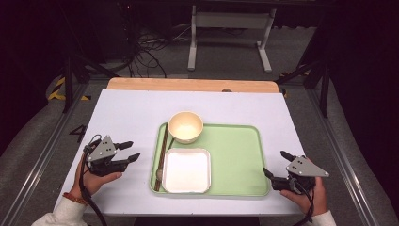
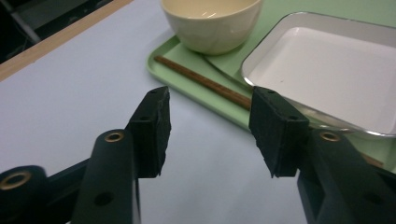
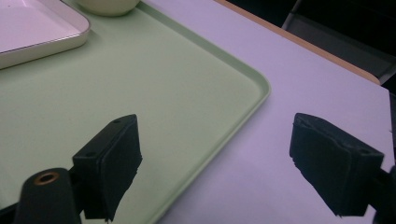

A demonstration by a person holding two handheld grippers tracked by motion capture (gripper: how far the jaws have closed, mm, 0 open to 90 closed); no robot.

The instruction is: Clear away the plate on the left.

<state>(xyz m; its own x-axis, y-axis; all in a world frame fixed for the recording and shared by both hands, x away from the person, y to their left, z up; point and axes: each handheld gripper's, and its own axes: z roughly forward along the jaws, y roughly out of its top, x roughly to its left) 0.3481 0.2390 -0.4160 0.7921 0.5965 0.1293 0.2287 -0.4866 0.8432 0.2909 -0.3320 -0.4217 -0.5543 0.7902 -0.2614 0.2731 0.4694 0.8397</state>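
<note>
Green tray (image 1: pixel 235 155), cream bowl (image 1: pixel 186 127), white dish (image 1: pixel 187 170), brown chopsticks (image 1: pixel 162 153).

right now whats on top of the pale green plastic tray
On the pale green plastic tray: a cream round bowl, a white square dish, brown wooden chopsticks, their lower end hidden behind the dish.

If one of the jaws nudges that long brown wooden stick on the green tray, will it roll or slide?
The long brown wooden stick looks thin and rigid, so probably light and easily slid. It lies along the green tray rim beside the white square dish, which would likely stop any roll.
</note>
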